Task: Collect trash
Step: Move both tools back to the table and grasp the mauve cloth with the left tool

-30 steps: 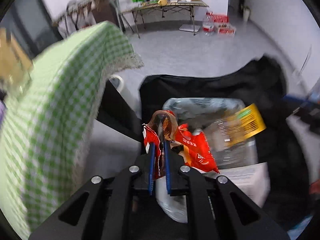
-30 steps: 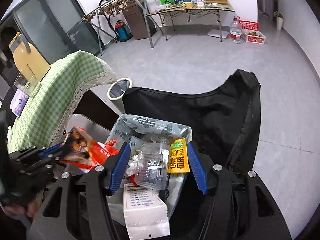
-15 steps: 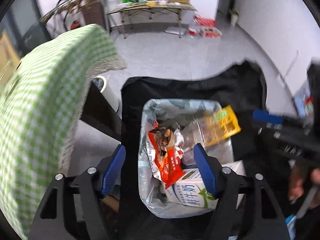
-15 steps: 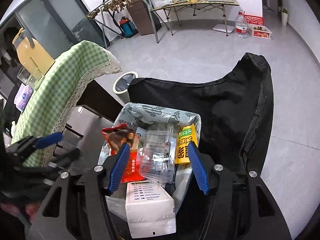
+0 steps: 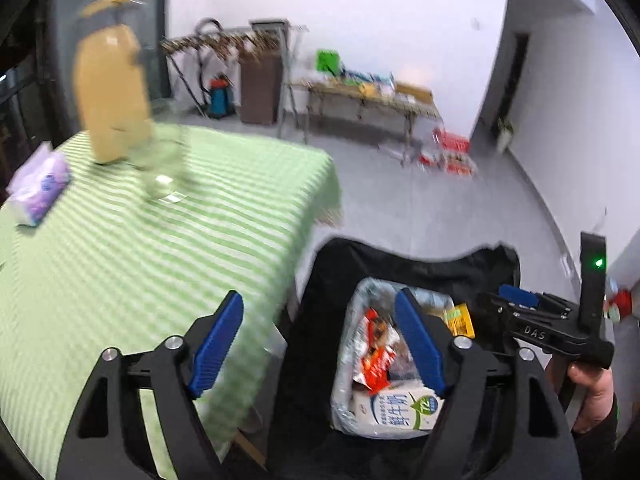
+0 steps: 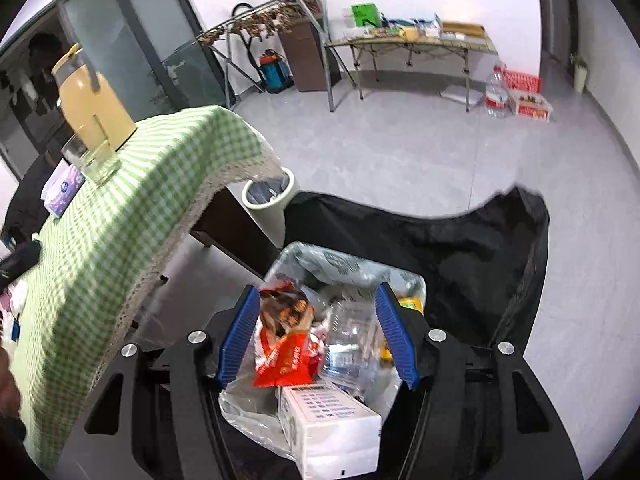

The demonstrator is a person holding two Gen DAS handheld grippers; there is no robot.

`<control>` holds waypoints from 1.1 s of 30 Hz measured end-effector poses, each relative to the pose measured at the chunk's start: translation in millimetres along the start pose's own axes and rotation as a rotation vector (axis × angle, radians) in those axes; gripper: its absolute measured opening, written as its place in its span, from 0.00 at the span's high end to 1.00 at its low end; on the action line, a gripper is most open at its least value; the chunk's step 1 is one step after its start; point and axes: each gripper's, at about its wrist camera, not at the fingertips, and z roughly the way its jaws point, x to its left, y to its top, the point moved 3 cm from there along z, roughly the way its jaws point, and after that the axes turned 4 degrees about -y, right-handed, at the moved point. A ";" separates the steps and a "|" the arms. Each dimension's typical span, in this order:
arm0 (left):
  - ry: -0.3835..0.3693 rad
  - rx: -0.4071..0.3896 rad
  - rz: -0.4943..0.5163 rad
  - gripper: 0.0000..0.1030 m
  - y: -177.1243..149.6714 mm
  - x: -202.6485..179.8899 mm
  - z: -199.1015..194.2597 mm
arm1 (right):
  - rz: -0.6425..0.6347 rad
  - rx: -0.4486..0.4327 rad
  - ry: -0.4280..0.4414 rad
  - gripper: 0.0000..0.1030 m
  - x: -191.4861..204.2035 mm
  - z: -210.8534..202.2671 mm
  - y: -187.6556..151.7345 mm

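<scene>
Your trash is already down in the grey patterned plastic bag (image 6: 320, 264) that lines the black fabric bin (image 6: 480, 248) at the bottom centre of both views: the crumpled red snack wrapper (image 6: 284, 344) lies on top, beside a clear plastic bottle (image 6: 352, 340), a yellow packet (image 5: 460, 318) and a white milk carton (image 6: 332, 424) at the near edge. As I read it, the drop is done and you are between items. Your left gripper (image 5: 320, 344) has its blue pads spreading wider with nothing between them; its left finger sits over the green checked tablecloth (image 5: 160, 260) and its right finger over the bag, tipped downward at a slant. Your right gripper (image 6: 318, 340) hangs over the bag mouth, also angled down; its blue pads stand part-way apart and frame the wrapper and bottle, but I judge they press on neither, so it grips nothing. In the left wrist view you can see that right gripper at the right edge, with your hand (image 5: 592, 396) wrapped round its handle. The next move calls for you to find another piece of rubbish. On the cloth, at the upper left of the frame, only a yellow jug (image 6: 94, 100), a clear glass (image 6: 90, 156) and a purple tissue pack (image 5: 38, 188) show clearly, and none looks like trash, so swing toward the blurred bits at the far left edge of the right wrist view, which I cannot make out.
</scene>
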 end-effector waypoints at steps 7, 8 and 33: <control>0.121 -0.148 -0.074 0.15 1.8 79.5 -70.9 | -0.115 -0.092 0.030 0.40 82.9 -32.6 23.5; 0.138 -0.163 -0.101 0.15 -0.4 96.1 -82.2 | -0.140 -0.104 0.043 0.40 100.8 -36.7 25.8; 0.520 -0.112 -0.671 0.12 -108.7 555.7 -240.3 | -0.670 -0.131 0.492 0.31 544.0 -61.1 -1.2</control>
